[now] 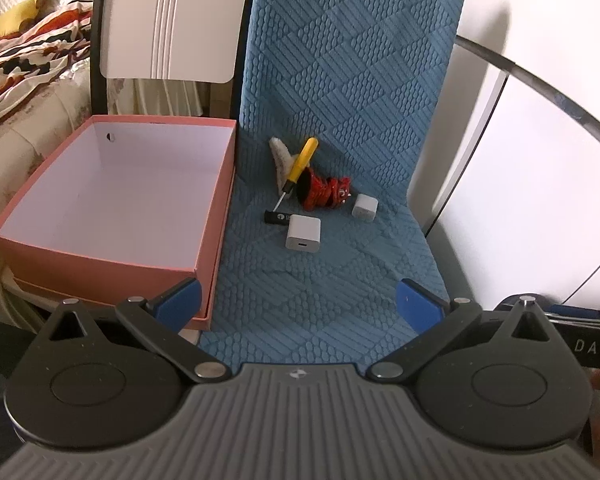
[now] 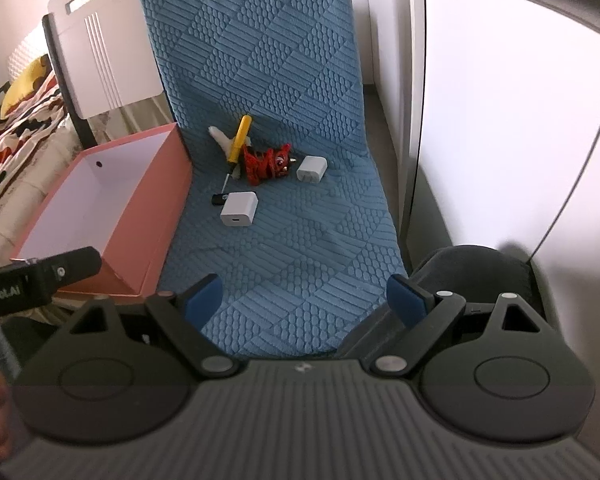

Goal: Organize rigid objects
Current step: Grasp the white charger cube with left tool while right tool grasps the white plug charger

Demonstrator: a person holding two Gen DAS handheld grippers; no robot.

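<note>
Two grippers hover with jaws spread wide and nothing between them: the left gripper (image 1: 298,300) and the right gripper (image 2: 305,300); left of the blue quilted cover (image 1: 340,100) sits an open pink box (image 1: 112,196); on the cover, right of the box, lie a black stick (image 1: 278,217), a yellow screwdriver (image 1: 298,166), a near white charger (image 1: 303,234), a red figurine (image 1: 324,194), and a far white charger (image 1: 365,207).

The left gripper (image 1: 298,300) hovers with its blue-padded jaws spread wide, holding nothing. The right gripper (image 2: 305,298) hovers likewise, jaws wide apart and empty.
</note>
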